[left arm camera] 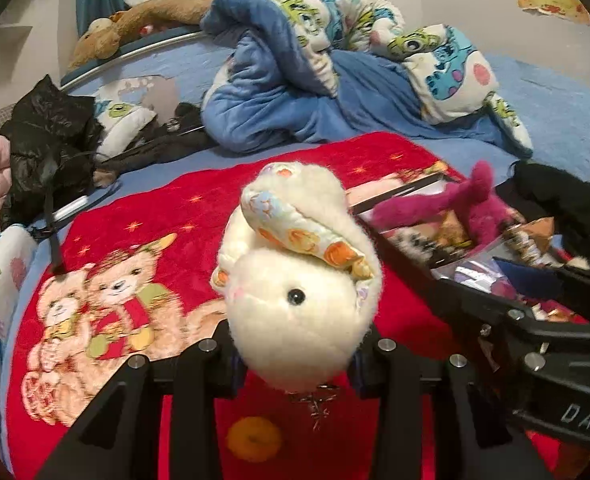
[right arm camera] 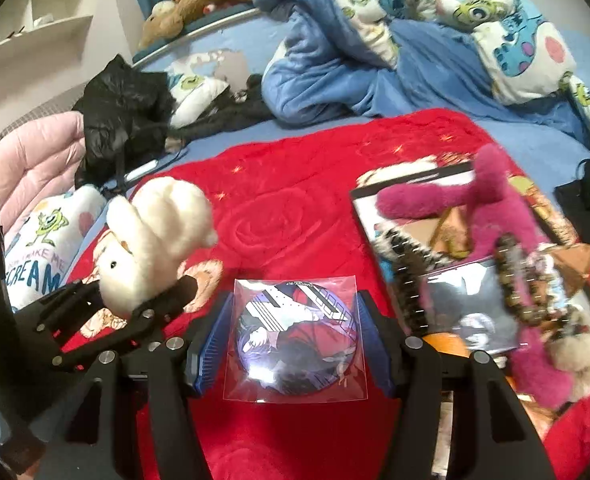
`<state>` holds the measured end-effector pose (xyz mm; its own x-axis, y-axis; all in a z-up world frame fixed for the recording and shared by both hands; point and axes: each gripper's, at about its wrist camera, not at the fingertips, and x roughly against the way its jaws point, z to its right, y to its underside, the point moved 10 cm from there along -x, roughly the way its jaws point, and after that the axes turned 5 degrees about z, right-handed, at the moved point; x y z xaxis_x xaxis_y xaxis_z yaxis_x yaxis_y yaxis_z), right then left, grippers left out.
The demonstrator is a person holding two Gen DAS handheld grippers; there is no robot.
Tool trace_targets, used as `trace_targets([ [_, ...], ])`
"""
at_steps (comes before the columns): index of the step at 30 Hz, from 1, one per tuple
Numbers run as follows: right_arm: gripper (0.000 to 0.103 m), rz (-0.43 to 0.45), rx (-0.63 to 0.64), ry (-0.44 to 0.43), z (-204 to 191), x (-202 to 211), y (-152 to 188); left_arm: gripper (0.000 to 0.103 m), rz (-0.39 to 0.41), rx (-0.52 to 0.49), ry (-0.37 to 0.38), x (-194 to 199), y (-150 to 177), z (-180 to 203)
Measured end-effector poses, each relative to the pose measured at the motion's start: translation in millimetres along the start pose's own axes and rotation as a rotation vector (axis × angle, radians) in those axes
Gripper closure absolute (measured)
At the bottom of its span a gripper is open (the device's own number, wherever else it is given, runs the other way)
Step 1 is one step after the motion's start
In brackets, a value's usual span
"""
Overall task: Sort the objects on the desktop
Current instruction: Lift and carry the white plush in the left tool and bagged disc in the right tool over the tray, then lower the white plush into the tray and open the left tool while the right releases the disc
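Note:
My left gripper is shut on a white plush rabbit with patterned ears and holds it above the red blanket. The rabbit also shows at the left of the right wrist view, gripped by the left gripper. My right gripper is shut on a round anime badge in a clear sleeve, held above the red blanket. The right gripper's arm shows at the right of the left wrist view.
A black-edged tray at the right holds a magenta plush, bead bracelets, cards and other small items; it also shows in the left wrist view. An orange fruit lies on the blanket. A crumpled blue quilt, black clothes and a brown plush lie behind.

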<state>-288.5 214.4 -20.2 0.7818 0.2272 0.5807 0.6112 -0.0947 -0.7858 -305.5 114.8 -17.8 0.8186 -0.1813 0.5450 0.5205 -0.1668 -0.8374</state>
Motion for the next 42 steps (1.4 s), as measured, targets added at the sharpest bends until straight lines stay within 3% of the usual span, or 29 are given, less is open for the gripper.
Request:
trace_targets([
  [8, 0.045, 0.039, -0.082, 0.064, 58, 35, -8, 0.063, 0.006, 0.002, 0.11, -4, -18, 84],
  [14, 0.045, 0.075, -0.108, 0.165, 120, 72, -9, 0.063, 0.007, -0.029, 0.182, -5, -27, 159],
  [20, 0.045, 0.087, -0.16, 0.169, 159, 95, -2, 0.063, 0.007, -0.057, 0.221, -3, -28, 206],
  [31, 0.044, 0.116, -0.153, 0.163, 176, 98, -13, 0.063, 0.073, -0.081, 0.199, 1, -44, 212],
  [38, 0.044, 0.12, -0.114, 0.186, 181, 73, -23, 0.063, 0.08, -0.076, 0.232, -29, -50, 206],
  [42, 0.044, 0.139, -0.128, 0.188, 190, 54, -31, 0.064, 0.04, 0.027, 0.286, -57, -48, 204],
])
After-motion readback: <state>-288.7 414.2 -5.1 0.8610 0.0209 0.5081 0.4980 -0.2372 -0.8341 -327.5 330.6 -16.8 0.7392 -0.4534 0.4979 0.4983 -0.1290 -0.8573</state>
